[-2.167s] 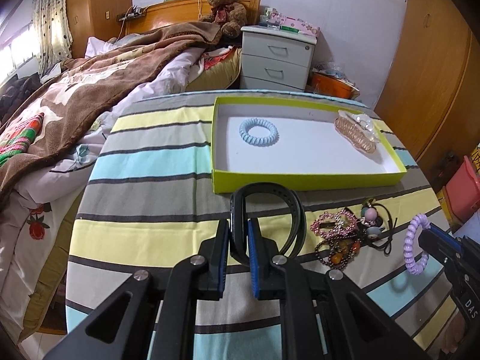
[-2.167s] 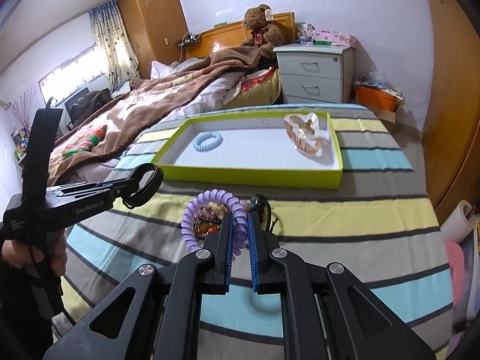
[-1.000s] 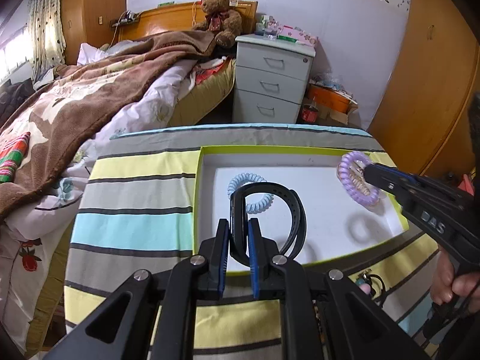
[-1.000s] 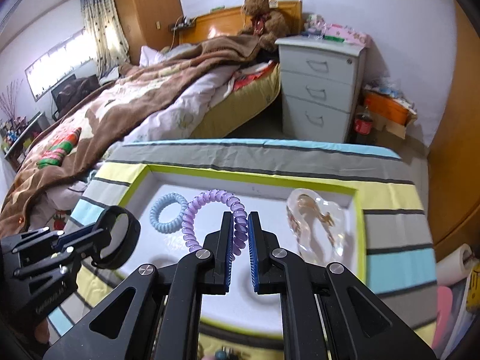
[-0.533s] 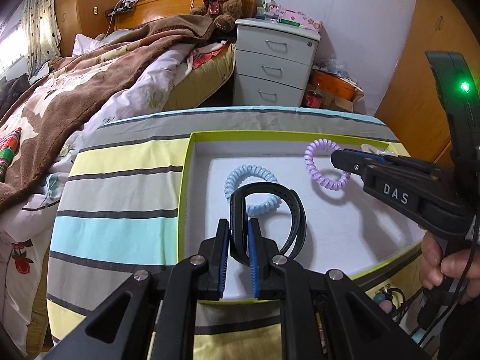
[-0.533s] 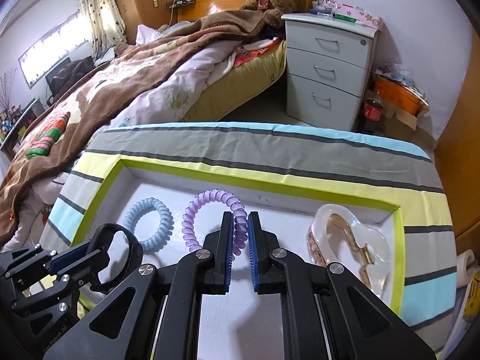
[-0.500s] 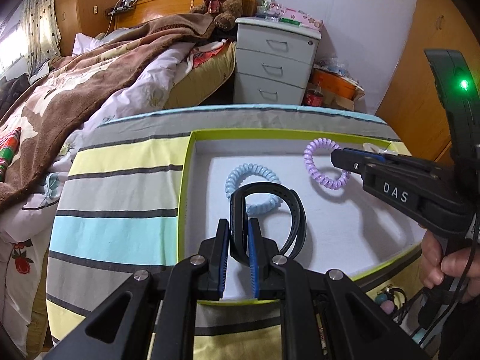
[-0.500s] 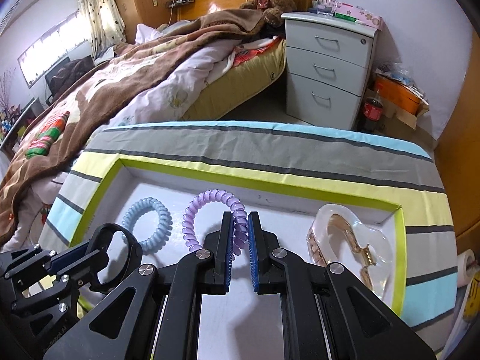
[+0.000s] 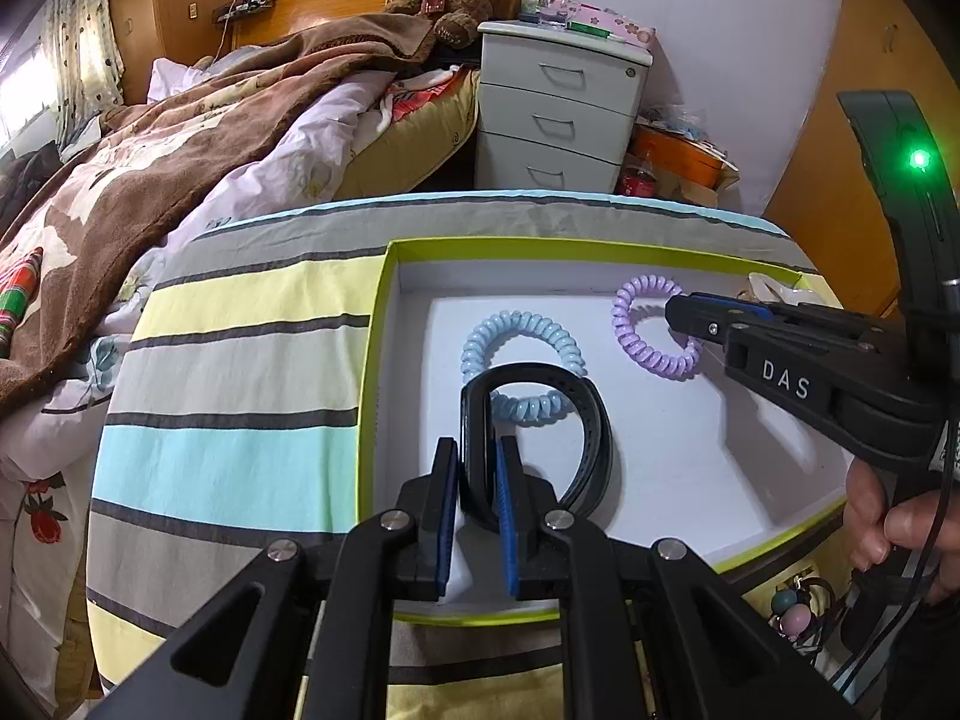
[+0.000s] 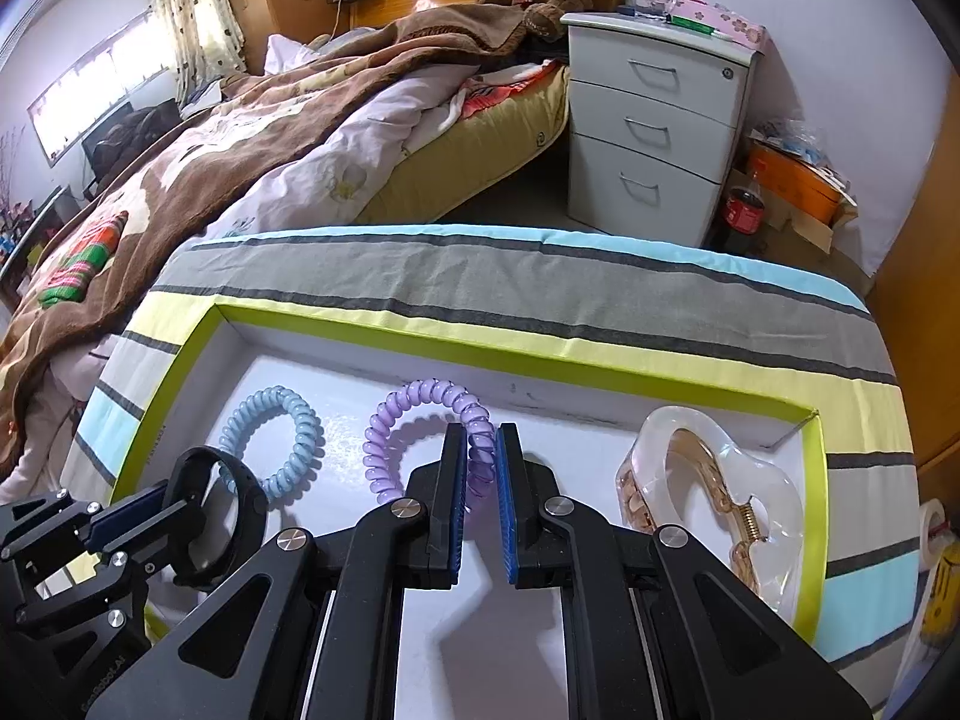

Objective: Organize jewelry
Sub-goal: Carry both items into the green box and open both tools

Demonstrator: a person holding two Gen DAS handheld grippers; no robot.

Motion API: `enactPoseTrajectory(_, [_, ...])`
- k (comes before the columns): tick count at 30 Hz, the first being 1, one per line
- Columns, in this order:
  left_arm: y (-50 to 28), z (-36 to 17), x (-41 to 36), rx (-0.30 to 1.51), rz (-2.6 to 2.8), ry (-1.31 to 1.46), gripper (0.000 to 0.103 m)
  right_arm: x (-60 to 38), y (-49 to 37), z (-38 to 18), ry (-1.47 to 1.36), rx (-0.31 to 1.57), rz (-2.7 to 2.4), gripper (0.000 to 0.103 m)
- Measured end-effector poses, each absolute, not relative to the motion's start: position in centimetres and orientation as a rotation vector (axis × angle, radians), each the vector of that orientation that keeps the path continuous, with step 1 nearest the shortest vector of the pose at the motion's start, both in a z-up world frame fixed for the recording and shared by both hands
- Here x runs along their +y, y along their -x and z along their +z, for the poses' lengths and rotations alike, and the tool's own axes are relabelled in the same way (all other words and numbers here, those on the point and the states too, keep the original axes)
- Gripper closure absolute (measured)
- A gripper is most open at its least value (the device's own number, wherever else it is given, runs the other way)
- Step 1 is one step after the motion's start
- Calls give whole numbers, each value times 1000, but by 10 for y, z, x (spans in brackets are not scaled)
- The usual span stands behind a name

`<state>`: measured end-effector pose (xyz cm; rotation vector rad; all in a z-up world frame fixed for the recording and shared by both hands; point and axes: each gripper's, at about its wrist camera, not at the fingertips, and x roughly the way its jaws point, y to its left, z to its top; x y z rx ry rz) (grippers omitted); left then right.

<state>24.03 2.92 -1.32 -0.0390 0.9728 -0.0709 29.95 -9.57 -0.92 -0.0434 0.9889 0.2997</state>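
A: Striped tablecloth [image 9: 240,372], green-rimmed tray [image 9: 373,396]: blue coil tie [image 9: 522,360] and clear claw clip [image 10: 714,492] inside.

B: Pending: left gripper [image 9: 477,468] clamps black band [image 9: 540,420], right gripper [image 10: 480,468] clamps purple coil tie [image 10: 420,432], both over tray. Beaded pieces [image 9: 792,606] outside tray.

White letters "DAS" stand on the black side of the right hand-held gripper [image 9: 684,315], just right of the purple coil band [image 9: 651,327]. Nothing else reads clearly.
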Motion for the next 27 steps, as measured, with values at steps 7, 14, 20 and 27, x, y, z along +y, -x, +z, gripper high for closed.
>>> enactPoseTrajectory(7, [-242, -13, 31, 973, -61, 42, 90, -92, -301, -11, 56, 994, 291, 93])
enactPoseTrajectory(14, [-242, -14, 33, 986, -54, 48, 88, -91, -303, -14, 59, 1001, 281, 93])
enactPoseTrajectory(20, [-244, -15, 32, 985, -48, 44, 82, -93, -304, -14, 46, 1005, 278, 92])
enactPoseTrajectory(27, [-244, -13, 31, 985, -47, 46, 77, -94, -303, -12, 28, 992, 298, 88])
